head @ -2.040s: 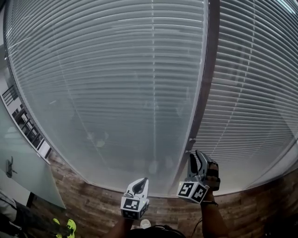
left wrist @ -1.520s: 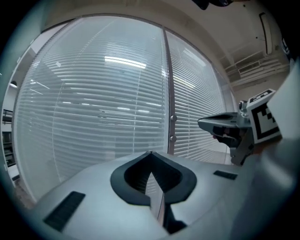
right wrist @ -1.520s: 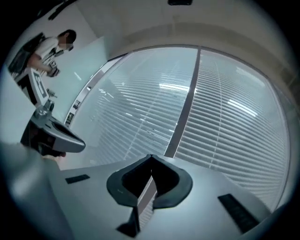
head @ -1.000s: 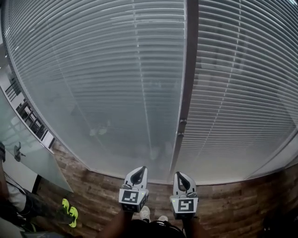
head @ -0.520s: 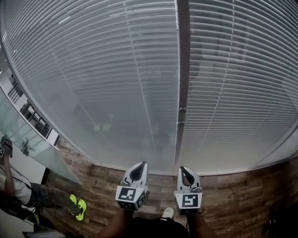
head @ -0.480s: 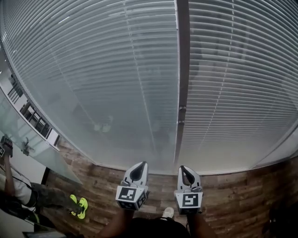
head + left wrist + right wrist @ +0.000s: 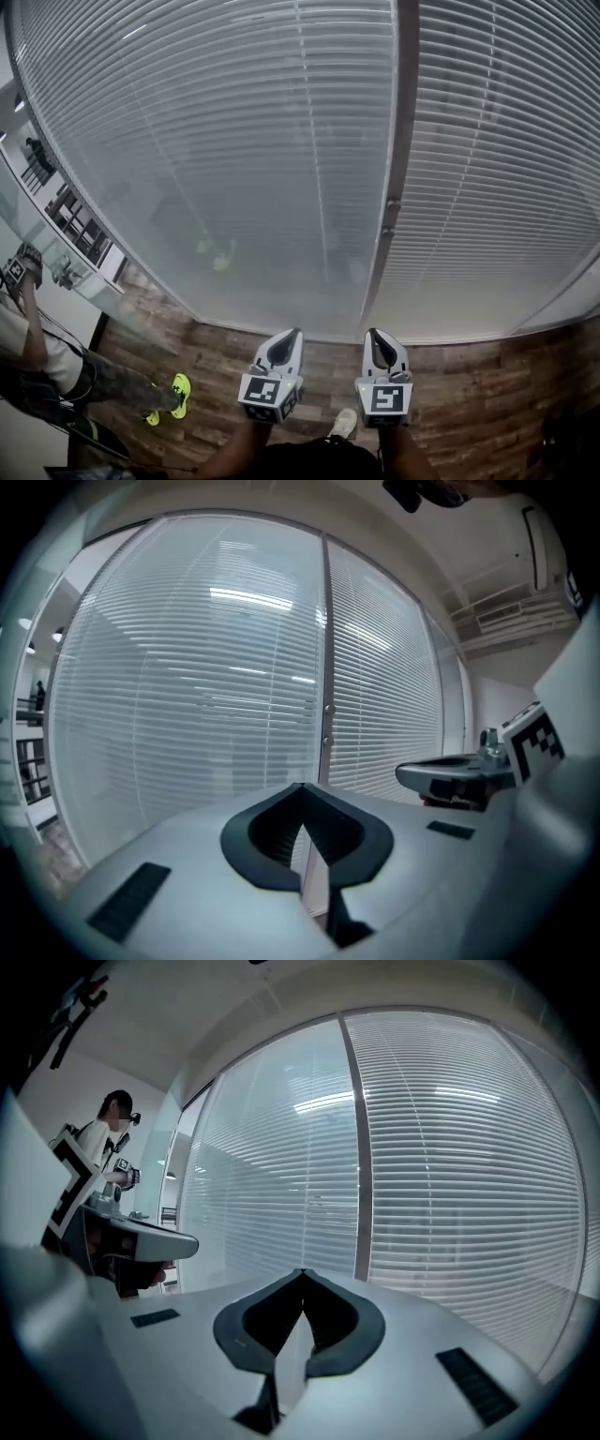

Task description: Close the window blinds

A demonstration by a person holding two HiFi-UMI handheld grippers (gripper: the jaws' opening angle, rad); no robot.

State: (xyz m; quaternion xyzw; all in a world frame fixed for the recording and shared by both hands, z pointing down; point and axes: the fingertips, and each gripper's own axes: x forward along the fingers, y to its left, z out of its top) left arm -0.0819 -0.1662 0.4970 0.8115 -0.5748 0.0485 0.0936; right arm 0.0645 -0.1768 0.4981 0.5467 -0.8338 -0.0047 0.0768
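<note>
White slats are pretty much all I've got in front of me. The window blinds (image 7: 234, 141) hang full length over the big pane on the left, right down to the floor line. A second set of blinds (image 7: 506, 169) covers the pane on the right. A dark frame post (image 7: 400, 131) runs up between the two, with a small fitting (image 7: 390, 216) on it partway up. The left set looks hazy and flat, while the right one shows thin dark lines between the slats. Honestly can't say how far either is tilted.

Both my grippers are low in the head view, side by side, pointing at the glass and well short of it, touching nothing. The left gripper (image 7: 290, 332) sits a bit left of the post, and the right gripper (image 7: 374, 331) is nearly under it. My left fingertips (image 7: 277, 806) are pressed together with nothing between them. The right fingertips (image 7: 279, 1288) are the same deal, closed up and empty. Each gripper view catches the other gripper off to the side.

Brown wood-look floor (image 7: 469, 403) is under me, with my own shoe (image 7: 344, 424) poking out at the bottom. Off to the left there's another person (image 7: 33, 347) in neon yellow shoes (image 7: 173, 394).
</note>
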